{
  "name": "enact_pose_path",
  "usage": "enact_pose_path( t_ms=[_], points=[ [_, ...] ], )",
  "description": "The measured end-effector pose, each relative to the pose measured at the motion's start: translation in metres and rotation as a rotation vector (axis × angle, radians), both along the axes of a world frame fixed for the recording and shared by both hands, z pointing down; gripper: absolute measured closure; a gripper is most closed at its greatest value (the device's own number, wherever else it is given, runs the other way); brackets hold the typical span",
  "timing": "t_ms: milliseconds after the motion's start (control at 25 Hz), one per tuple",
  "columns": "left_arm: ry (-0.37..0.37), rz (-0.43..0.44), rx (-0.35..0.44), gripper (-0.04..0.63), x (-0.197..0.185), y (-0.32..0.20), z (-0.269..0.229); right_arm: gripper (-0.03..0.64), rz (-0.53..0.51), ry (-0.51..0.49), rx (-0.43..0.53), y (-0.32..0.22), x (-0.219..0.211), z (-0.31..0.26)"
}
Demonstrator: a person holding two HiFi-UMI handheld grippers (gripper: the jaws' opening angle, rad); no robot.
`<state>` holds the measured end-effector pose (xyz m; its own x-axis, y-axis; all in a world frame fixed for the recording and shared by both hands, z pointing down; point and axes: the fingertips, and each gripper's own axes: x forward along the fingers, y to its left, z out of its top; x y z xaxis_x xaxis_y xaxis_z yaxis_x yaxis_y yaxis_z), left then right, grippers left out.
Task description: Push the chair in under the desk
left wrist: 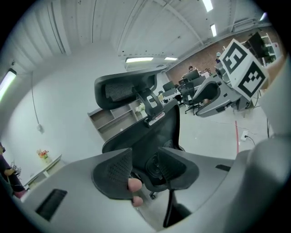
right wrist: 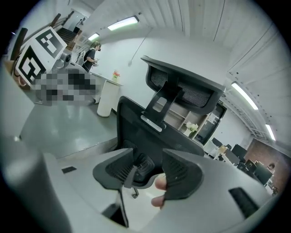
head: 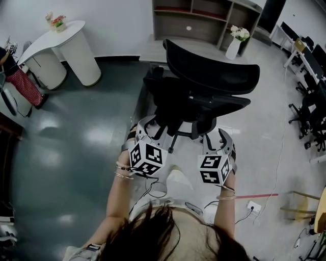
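- Firstly, head view: a black mesh office chair with a headrest point(head: 206, 81) stands on the grey-green floor point(head: 66, 142). It faces a pale grey bench point(head: 148, 52) that carries a wooden shelf unit point(head: 204, 15) and a white vase of flowers point(head: 234, 45). The chair's back is turned to the person. How far the seat reaches under the bench cannot be told. The left gripper point(head: 153, 130) and right gripper point(head: 216, 138) sit side by side at the low part of the chair's back.
- Left gripper view: the jaws stand apart and unclamped. The lower rim of the chair's back point(left wrist: 159, 132) shows in the gap, and a person's fingertips point(left wrist: 134, 184) lie beside one jaw.
- Right gripper view: the jaws are likewise apart, with the chair's back and its black adjuster framed between them.
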<state>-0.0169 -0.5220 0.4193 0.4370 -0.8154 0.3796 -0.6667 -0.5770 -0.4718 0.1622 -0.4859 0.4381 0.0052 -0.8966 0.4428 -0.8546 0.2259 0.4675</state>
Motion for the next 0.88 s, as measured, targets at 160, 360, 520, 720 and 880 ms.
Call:
enact_pose_path(
  t_ms=[160, 360, 520, 720, 880],
  points=[
    [0.006, -0.017, 0.000, 0.434, -0.008, 0.021, 0.001, 0.408, -0.001, 0.004, 0.007, 0.016, -0.008, 0.000],
    [0.023, -0.038, 0.028, 0.460, -0.018, 0.041, -0.010, 0.414, 0.005, -0.006, 0.032, 0.033, -0.018, -0.007],
    [0.025, -0.051, 0.052, 0.480, -0.023, 0.056, -0.019, 0.427, 0.015, -0.006, 0.057, 0.044, -0.022, -0.014],
    [0.036, -0.065, 0.066, 0.505, -0.026, 0.073, -0.028, 0.458, 0.012, -0.004, 0.091, 0.056, -0.027, -0.023],
    [0.058, -0.070, 0.074, 0.520, -0.029, 0.087, -0.035, 0.480, 0.003, 0.001, 0.109, 0.065, -0.033, -0.029]
  ],
)
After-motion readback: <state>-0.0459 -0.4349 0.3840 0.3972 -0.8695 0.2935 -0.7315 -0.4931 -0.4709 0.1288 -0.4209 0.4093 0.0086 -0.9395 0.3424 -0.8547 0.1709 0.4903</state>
